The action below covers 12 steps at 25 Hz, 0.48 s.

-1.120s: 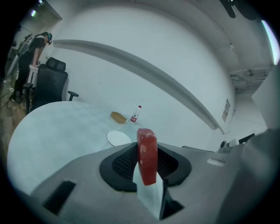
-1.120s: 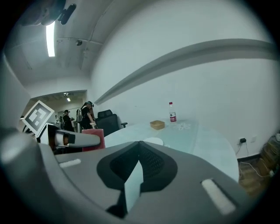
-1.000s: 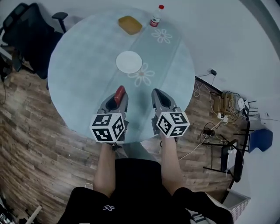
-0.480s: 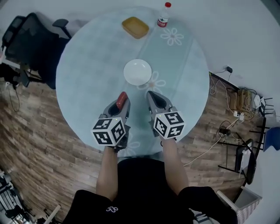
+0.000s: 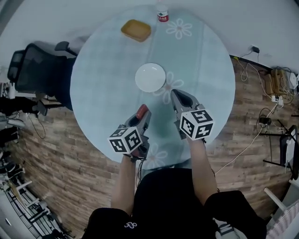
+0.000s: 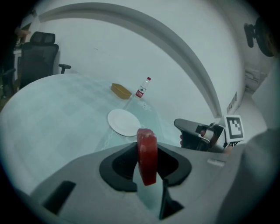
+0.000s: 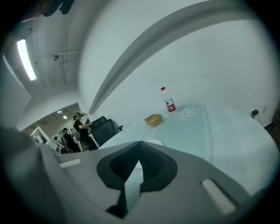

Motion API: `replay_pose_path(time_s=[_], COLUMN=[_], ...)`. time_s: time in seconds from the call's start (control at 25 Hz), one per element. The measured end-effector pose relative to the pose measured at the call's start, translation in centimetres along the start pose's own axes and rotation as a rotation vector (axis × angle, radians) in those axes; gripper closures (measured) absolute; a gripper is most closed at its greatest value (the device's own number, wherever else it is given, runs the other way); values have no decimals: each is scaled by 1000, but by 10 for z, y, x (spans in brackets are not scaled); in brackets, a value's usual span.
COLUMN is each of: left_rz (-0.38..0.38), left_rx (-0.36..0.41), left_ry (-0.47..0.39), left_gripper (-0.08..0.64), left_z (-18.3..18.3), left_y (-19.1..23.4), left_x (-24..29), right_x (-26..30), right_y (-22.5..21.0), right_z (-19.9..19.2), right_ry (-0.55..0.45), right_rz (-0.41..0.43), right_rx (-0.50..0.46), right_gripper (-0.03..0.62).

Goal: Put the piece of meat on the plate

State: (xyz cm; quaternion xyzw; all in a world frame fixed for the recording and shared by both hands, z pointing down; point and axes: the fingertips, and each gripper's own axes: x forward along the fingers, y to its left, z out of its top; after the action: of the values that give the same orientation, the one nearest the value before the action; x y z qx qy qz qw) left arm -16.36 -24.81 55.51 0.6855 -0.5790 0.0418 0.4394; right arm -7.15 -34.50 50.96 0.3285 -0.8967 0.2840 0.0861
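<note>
A red piece of meat (image 5: 141, 111) stands on edge between the jaws of my left gripper (image 5: 140, 115), which is shut on it. In the left gripper view the meat (image 6: 147, 155) sticks up past the pads, with the white plate (image 6: 124, 122) lying empty on the table a short way beyond it. The plate (image 5: 150, 77) is ahead of both grippers, slightly to the right of the left one. My right gripper (image 5: 179, 97) hovers to the right of the meat, near the plate's near right edge, jaws shut with nothing in them (image 7: 139, 146).
The round table (image 5: 103, 74) has a pale blue cloth with flower prints. At its far side are a tan dish (image 5: 136, 30) and a red-capped bottle (image 5: 162, 14). A black office chair (image 5: 42, 70) stands at the left. Cables lie on the wood floor (image 5: 261, 107) at the right.
Both grippers have moved forward and lower over the table, closer to the plate. The meat has stayed in the left gripper's hold. The right gripper has rolled a little.
</note>
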Motion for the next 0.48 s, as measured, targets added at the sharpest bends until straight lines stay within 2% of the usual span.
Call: replay_pose_path(time_s=[0.08, 0.28, 0.36, 0.48], left_rz=[-19, -52, -45, -17], left_rx=[8, -41, -6, 112], left_ry=[26, 72, 119, 205], left_gripper=[472, 472, 471, 471], left_z=[3, 17, 22, 33], left_y=[4, 28, 35, 40], left_x=[13, 54, 71, 95], right_x=[1, -1, -4, -8], right_y=[-2, -10, -18, -28], right_z=[-3, -14, -19, -26], right_ry=[6, 23, 25, 23], right_rz=[4, -18, -39, -70], right_rx=[14, 37, 51, 73], right_gripper=[581, 581, 581, 581])
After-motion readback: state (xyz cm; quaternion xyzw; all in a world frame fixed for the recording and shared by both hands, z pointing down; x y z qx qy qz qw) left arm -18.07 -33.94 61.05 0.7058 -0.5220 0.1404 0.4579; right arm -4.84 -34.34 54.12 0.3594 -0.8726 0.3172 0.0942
